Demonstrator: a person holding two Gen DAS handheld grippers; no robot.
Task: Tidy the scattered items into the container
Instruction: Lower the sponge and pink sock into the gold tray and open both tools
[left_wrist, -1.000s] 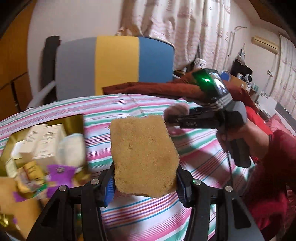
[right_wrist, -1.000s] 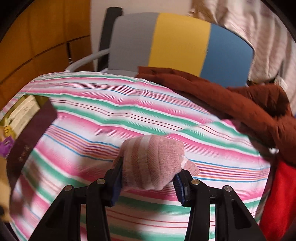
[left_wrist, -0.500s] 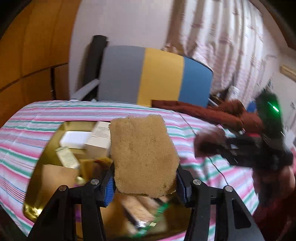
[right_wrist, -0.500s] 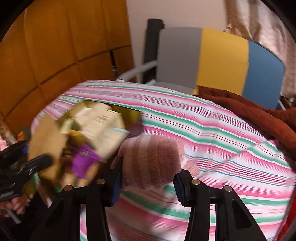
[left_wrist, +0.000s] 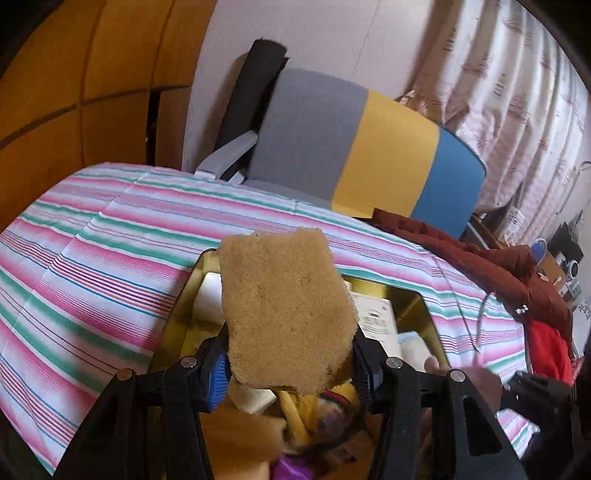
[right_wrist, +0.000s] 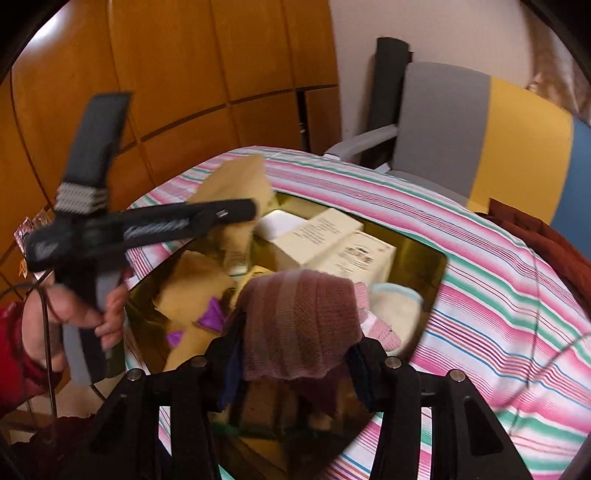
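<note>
One striped tablecloth carried one gold container with two cream boxes inside. The left gripper clamped one tan sponge above it; the right gripper's jaws were opening around one pink sock over the container.

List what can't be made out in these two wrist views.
- Left wrist: gold container's middle is hidden behind the sponge.
- Left wrist: right gripper is motion-blurred, cut by the edge.
- Right wrist: box print is too blurred to read.
- Right wrist: pink sock hides the items beneath.
</note>
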